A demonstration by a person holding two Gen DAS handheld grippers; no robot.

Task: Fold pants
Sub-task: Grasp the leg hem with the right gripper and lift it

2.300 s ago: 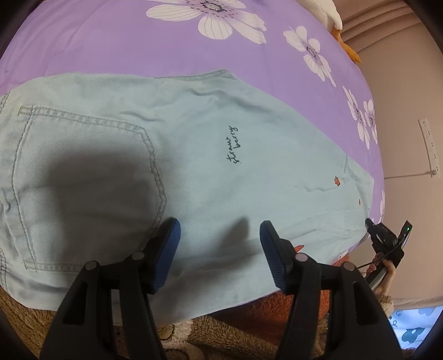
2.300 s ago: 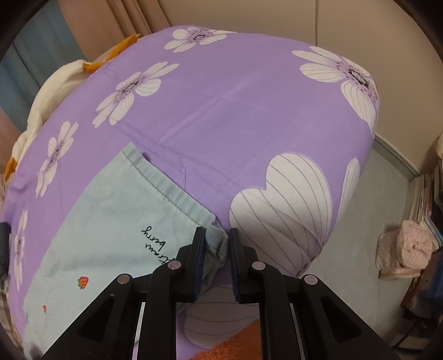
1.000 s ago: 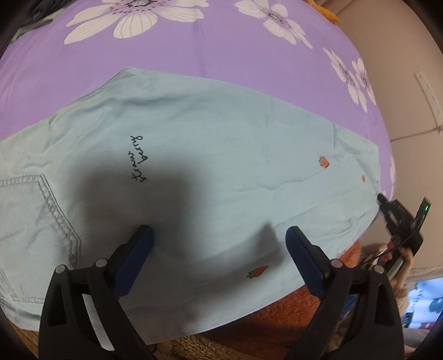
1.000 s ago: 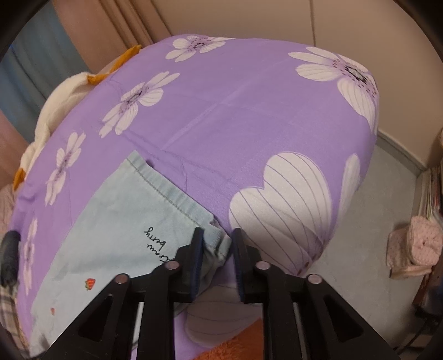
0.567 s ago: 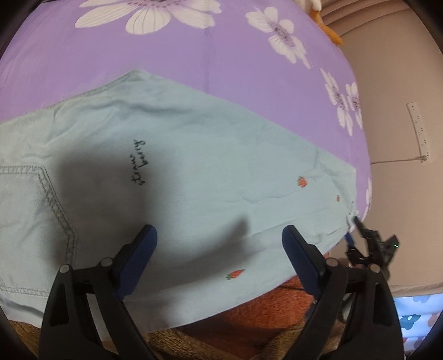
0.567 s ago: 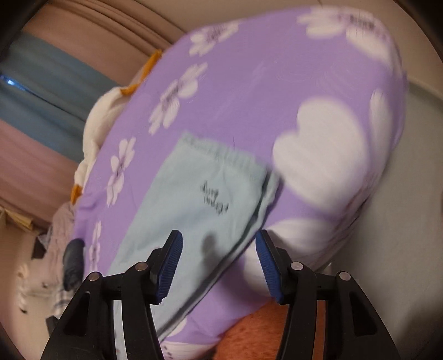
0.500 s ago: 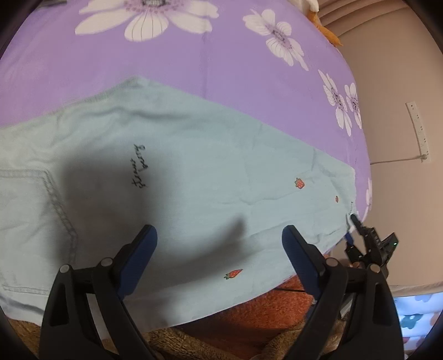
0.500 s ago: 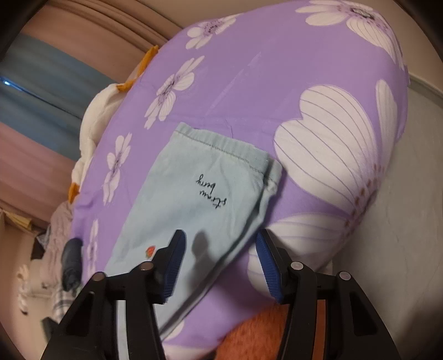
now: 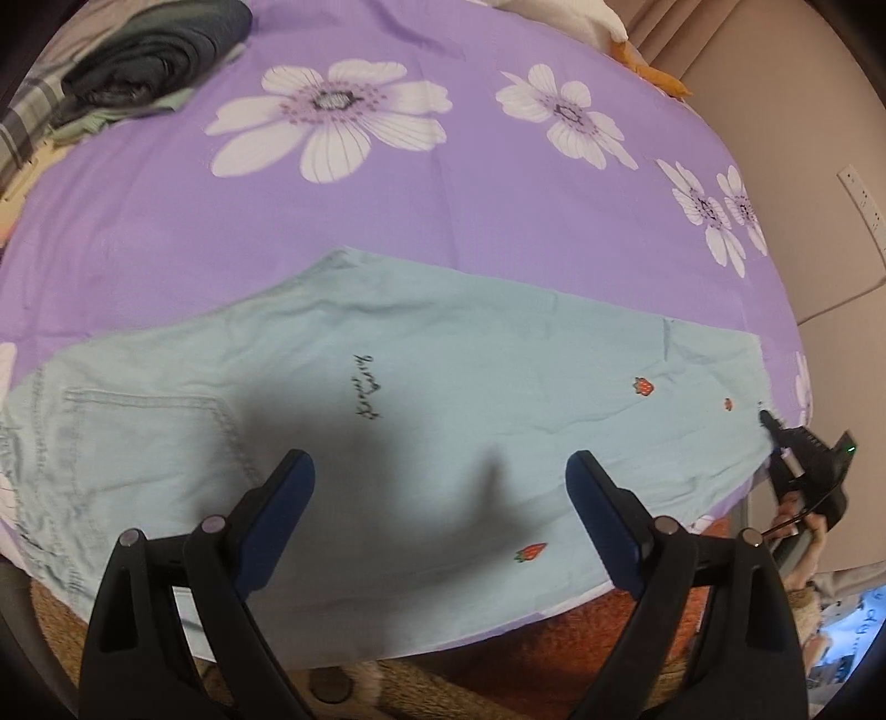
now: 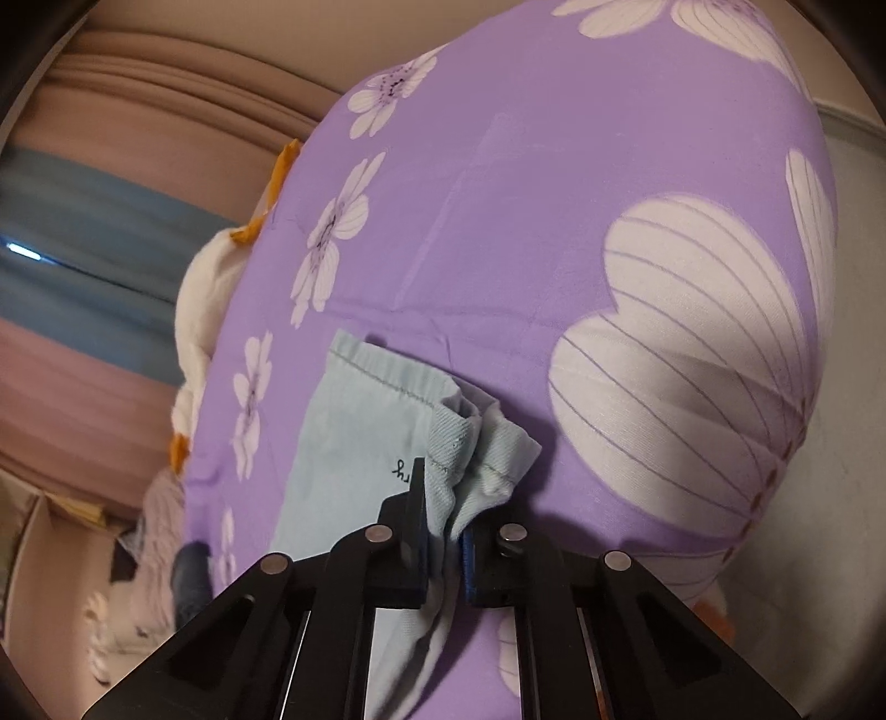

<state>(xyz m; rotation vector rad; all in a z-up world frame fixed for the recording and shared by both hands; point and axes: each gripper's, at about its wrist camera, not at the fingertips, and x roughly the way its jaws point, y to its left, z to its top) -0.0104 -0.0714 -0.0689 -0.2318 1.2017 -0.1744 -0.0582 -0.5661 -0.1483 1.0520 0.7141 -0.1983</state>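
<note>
the pants (image 9: 443,421), pale mint-blue with small strawberry prints and a line of dark script, lie spread flat on the purple flowered bedspread (image 9: 387,232), along the bedspread's near edge, with a stitched back pocket (image 9: 155,437) at the left end and the leg hem at the far right end. the left gripper (image 9: 440,487) hangs above the middle of the pants, tilted steeply downward, its blue-padded jaws spread wide with nothing between them and not touching the cloth; its shadow falls on the fabric just below the script. at the hem end of the pants the right gripper (image 10: 443,531) points down at a shallower angle, and its jaws are clamped tight on a bunched corner of the hem (image 10: 476,448), which stands up in folds from the bedspread. in the left wrist view that same gripper shows only as a small dark shape at the hem corner, with part of a hand (image 9: 797,515) behind it, mostly cut off by the frame edge. a dark folded garment (image 9: 155,50) lies at the far left corner of the bedspread, well apart from the pants. a white and orange soft thing (image 10: 199,310) sits at the bedspread's far edge, too cropped to identify. below the near edge of the pants a brown and orange furry fabric (image 9: 554,642) shows, partly hidden by the left gripper's arms. the script on the pants is blurred and unreadable.
</note>
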